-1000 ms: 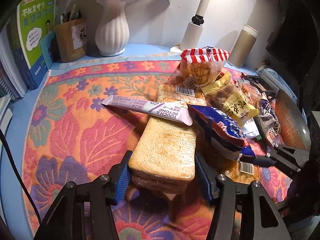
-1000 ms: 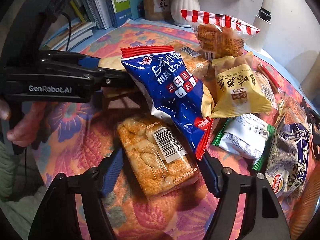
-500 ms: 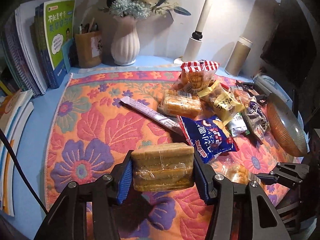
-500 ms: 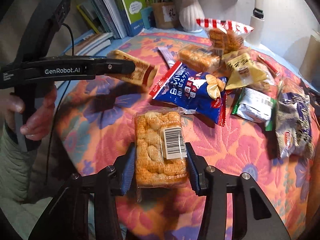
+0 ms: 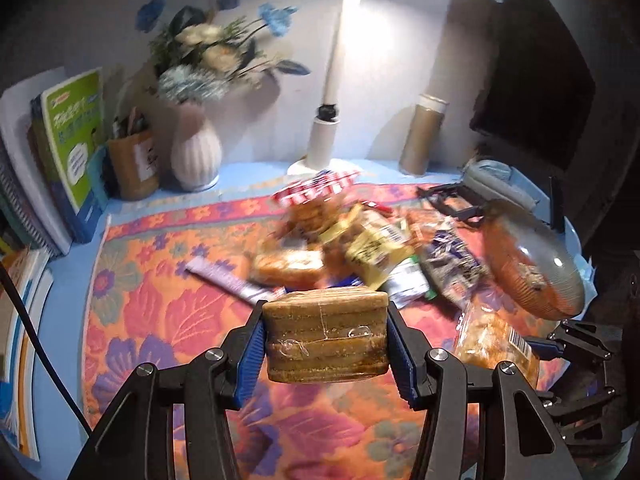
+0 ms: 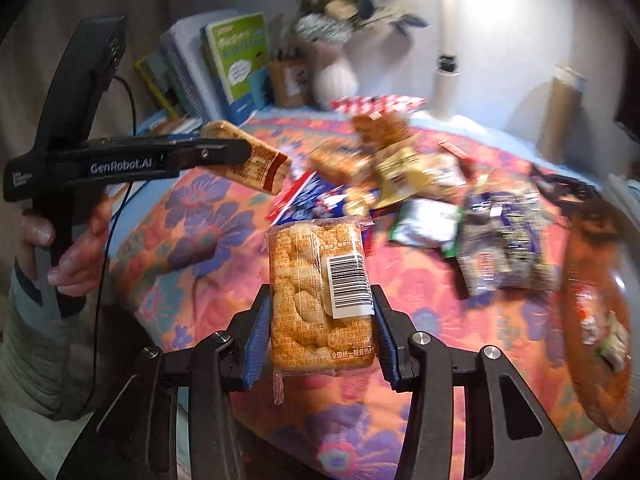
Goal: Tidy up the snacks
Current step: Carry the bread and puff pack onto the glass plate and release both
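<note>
My left gripper [image 5: 326, 336] is shut on a wrapped pack of sliced toast bread [image 5: 326, 334] and holds it above the flowered cloth [image 5: 160, 320]. It also shows in the right wrist view [image 6: 256, 160], raised at the left. My right gripper [image 6: 320, 320] is shut on a clear pack of golden pastry with a barcode label [image 6: 320, 300], also held in the air; the pack shows in the left wrist view [image 5: 496, 340]. A pile of snack bags [image 5: 360, 236] lies on the cloth at the middle right, blurred.
An amber glass bowl [image 5: 532, 264] sits at the right edge with small items inside. A white vase with flowers [image 5: 196, 156], a pen cup [image 5: 134, 164], books [image 5: 68, 148], a lamp post [image 5: 324, 140] and a tan cylinder [image 5: 422, 140] stand along the back wall.
Both grippers have lifted their packs higher and pulled back from the pile. The snack pile now looks smaller and farther away. The view is motion-blurred.
</note>
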Motion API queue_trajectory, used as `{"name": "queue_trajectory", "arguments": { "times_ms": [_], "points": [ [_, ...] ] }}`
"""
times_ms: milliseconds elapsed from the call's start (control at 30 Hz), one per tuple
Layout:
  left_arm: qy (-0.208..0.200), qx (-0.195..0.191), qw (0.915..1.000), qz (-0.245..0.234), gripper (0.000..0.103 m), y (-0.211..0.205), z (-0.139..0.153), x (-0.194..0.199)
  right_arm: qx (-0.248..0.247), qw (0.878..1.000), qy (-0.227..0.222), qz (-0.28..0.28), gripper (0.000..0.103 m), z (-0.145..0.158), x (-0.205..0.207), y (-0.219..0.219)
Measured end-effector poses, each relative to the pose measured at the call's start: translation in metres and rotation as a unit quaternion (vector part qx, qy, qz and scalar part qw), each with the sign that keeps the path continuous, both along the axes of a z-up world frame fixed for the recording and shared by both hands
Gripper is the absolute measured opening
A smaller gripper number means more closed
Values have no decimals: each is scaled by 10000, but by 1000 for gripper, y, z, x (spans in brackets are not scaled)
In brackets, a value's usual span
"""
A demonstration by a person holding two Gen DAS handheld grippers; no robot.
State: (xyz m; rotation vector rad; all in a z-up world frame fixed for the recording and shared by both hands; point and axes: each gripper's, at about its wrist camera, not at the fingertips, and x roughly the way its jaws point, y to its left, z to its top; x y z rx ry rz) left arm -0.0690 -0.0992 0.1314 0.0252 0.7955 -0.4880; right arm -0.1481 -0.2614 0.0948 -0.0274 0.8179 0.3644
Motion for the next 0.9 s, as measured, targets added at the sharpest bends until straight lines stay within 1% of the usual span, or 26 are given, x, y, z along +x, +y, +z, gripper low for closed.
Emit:
{"name": "queue_trajectory", "arguments": {
  "times_ms": [67,233,333,500,600,667,733,900],
  "points": [
    [-81,12,9998,-173,53,-21,8,0,0,9997,-118,-224,45,7,-4,-15],
    [-206,30,9978,-633,53,-78,25,1,87,9954,-313,-906,45,24,-9,-71],
    [-266,-8,9962,-827,53,-108,34,2,131,9897,-420,-1365,45,34,-13,-110],
    [-296,-231,9930,-1116,53,-158,44,4,188,9770,-517,-2058,45,42,-17,-167],
    [-262,-295,9906,-1311,53,-185,45,6,150,9696,-505,-2389,45,43,-18,-197],
    [-224,-243,9880,-1506,53,-207,42,7,157,9665,-476,-2519,45,42,-18,-213],
    [-177,-179,9868,-1601,53,-223,37,9,161,9633,-422,-2645,45,38,-16,-228],
    [59,-63,9817,-1904,53,-265,20,14,296,9589,-166,-2818,45,19,-7,-258]
  ]
}}
